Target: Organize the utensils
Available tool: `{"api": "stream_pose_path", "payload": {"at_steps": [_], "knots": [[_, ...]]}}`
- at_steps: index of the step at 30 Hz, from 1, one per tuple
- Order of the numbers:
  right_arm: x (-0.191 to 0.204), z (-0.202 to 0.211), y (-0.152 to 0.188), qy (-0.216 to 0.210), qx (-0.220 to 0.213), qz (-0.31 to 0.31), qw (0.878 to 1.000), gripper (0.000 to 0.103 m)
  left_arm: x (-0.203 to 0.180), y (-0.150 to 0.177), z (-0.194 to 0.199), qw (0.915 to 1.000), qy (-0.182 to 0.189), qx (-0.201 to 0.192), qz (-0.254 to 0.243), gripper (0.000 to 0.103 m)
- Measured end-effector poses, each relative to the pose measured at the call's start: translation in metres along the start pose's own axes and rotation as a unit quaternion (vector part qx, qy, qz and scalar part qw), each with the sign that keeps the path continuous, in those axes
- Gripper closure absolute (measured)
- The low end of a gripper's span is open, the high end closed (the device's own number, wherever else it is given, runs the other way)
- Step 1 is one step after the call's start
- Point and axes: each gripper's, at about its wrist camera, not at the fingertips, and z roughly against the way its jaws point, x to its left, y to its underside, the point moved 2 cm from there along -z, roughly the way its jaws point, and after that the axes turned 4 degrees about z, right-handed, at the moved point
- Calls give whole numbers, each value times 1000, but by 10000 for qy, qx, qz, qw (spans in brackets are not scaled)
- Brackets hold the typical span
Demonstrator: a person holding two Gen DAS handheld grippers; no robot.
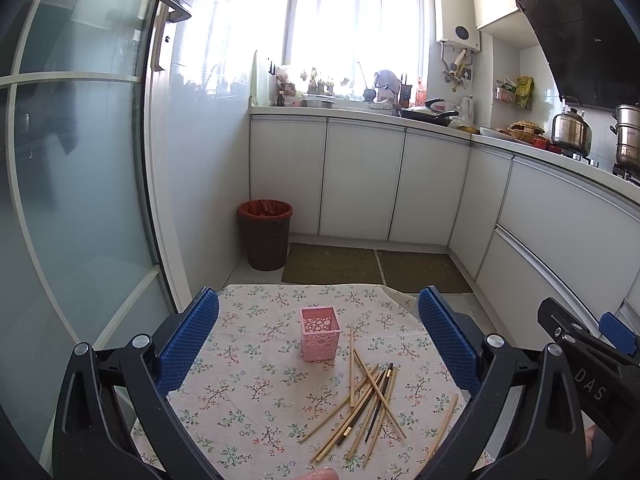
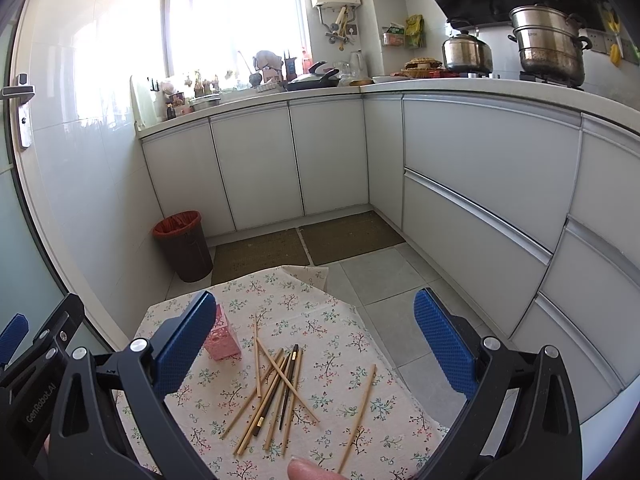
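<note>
A pink perforated holder (image 1: 320, 333) stands upright and empty on the floral tablecloth (image 1: 248, 396); in the right wrist view the holder (image 2: 225, 341) is partly hidden behind my left finger pad. A loose pile of bamboo and dark chopsticks (image 1: 366, 404) lies in front of it and to its right; the pile also shows in the right wrist view (image 2: 274, 390). One chopstick (image 2: 358, 410) lies apart to the right. My left gripper (image 1: 318, 342) is open and empty above the table. My right gripper (image 2: 316, 340) is open and empty too.
A brown bin with a red liner (image 1: 266, 238) stands on the floor beyond the table. White cabinets (image 1: 360, 180) run along the back and right. A glass door (image 1: 72, 180) is at the left. Floor mats (image 1: 332, 264) lie ahead.
</note>
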Motion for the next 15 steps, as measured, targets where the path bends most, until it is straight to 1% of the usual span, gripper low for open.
{"api": "stream_pose_path", "payload": {"at_steps": [15], "knots": [[0, 0, 1, 7, 13, 15, 10000, 7, 0, -1, 2, 10000, -18, -20, 11, 7]]}}
